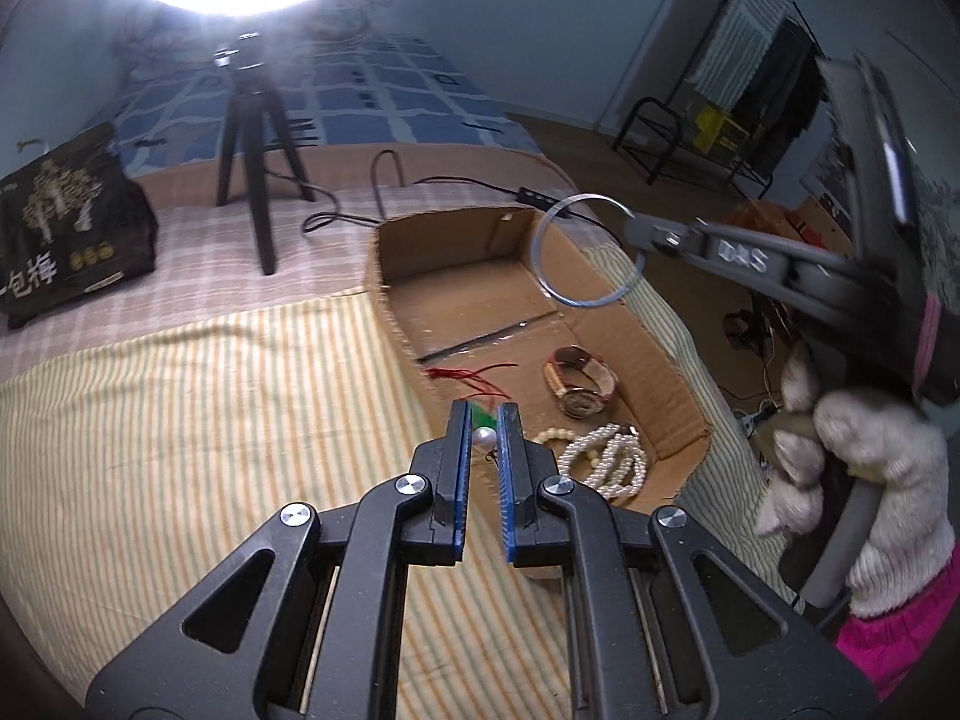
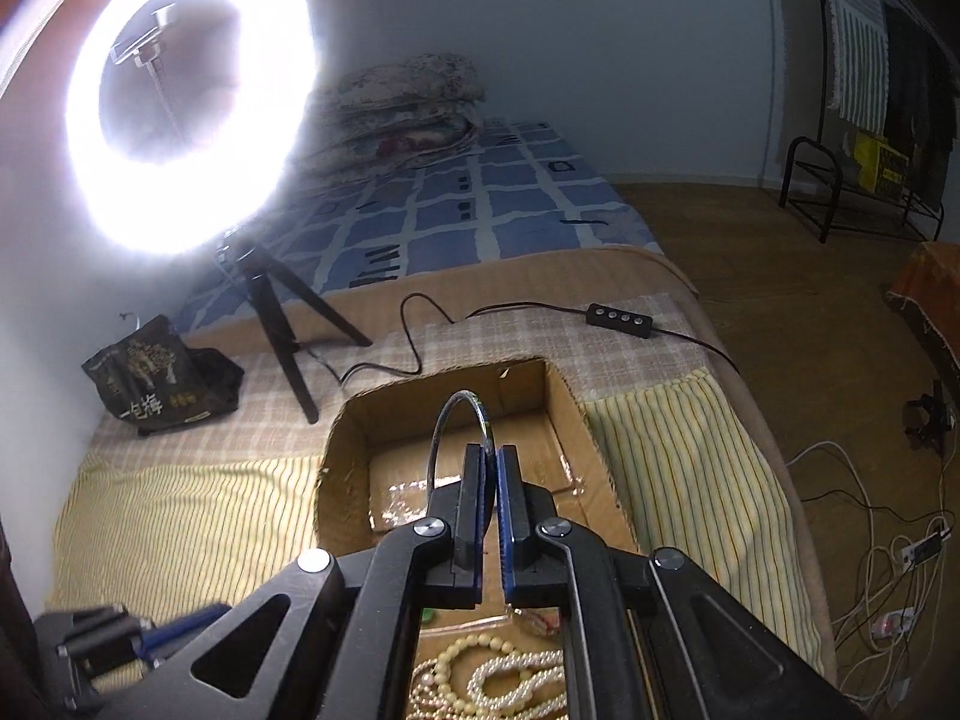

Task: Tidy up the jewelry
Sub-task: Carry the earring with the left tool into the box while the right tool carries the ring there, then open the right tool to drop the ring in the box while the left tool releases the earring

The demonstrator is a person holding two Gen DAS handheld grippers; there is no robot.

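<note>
A cardboard box (image 1: 648,348) lies open on the striped bedspread. Inside it are pearl necklaces (image 1: 606,459), a watch (image 1: 582,387), a red string (image 1: 474,375) and a single pearl bead (image 1: 483,437). My left gripper (image 1: 485,420) hovers over the box's near left edge, its jaws slightly apart with nothing gripped; the bead lies below between them. My right gripper (image 2: 492,468) is shut on a thin silver bangle (image 2: 462,432) and holds it above the box (image 2: 336,468); the bangle also shows in the left wrist view (image 1: 585,249). The necklaces (image 2: 498,678) lie under the right gripper.
A ring light on a black tripod (image 2: 282,324) stands behind the box, its cable and switch (image 2: 621,319) trailing across the bed. A black snack bag (image 1: 66,228) sits at the left. The bed edge drops off right of the box; cables lie on the floor (image 2: 888,552).
</note>
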